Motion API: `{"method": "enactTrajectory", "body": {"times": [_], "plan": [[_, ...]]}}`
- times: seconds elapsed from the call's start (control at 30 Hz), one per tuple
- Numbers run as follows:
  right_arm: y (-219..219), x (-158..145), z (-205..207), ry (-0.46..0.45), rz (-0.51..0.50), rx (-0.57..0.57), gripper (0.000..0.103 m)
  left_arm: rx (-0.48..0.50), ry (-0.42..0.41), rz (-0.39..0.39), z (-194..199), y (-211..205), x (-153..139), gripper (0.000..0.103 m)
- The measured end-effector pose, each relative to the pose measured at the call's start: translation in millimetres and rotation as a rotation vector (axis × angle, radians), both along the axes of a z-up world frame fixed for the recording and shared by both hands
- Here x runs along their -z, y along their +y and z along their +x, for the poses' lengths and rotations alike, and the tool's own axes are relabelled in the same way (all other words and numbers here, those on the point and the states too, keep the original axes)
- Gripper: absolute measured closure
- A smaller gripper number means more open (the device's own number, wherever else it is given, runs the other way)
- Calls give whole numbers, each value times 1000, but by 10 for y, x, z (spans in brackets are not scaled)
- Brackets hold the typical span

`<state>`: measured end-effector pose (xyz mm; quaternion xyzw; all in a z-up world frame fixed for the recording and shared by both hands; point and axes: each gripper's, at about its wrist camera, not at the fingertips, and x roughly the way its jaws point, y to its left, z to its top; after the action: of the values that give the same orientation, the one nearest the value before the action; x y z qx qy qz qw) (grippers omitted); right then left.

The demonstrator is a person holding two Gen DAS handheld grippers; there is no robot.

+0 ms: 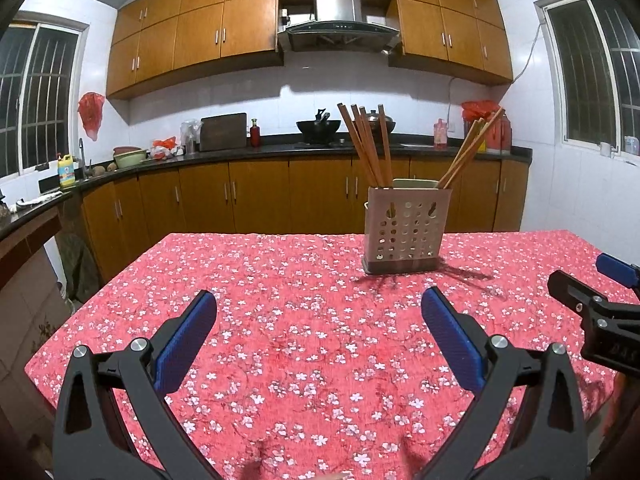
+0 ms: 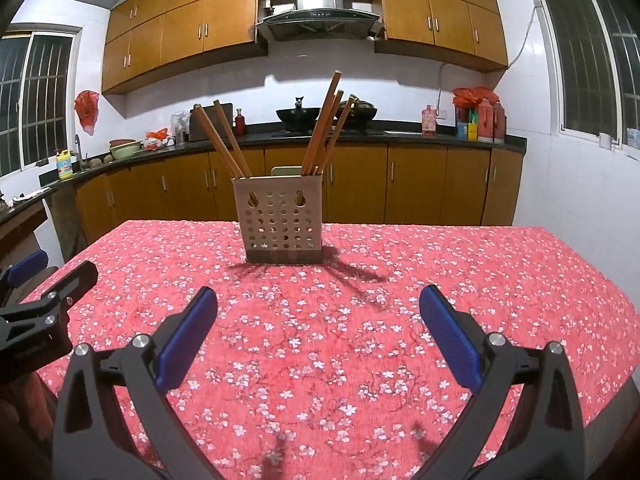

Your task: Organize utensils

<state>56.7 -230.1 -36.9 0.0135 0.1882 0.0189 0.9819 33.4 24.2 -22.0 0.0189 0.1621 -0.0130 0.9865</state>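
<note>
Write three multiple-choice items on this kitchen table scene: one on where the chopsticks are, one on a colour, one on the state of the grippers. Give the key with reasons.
1. Where are the chopsticks?
A. Flat on the tablecloth
B. Standing in the perforated holder
C. Held by a gripper

2. What colour is the tablecloth?
A. Red with white flowers
B. Plain blue
C. Green checks

3. How do both grippers stand?
A. Shut on chopsticks
B. Shut, empty
C. Open, empty

Key: 1 B, the sticks lean out of the top of the holder in two bunches. 2 A, small white blossoms cover a red cloth. 3 C, the left gripper and the right gripper each show blue pads wide apart with only cloth between them.
</note>
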Motion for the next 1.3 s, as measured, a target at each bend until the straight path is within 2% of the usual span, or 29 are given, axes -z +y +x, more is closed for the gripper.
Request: {"method": "enactTrajectory", "body": {"times": [1.3], "plan": [[-66, 38, 20, 12, 14, 0, 4, -1, 6, 3, 1, -19, 1, 2]]}}
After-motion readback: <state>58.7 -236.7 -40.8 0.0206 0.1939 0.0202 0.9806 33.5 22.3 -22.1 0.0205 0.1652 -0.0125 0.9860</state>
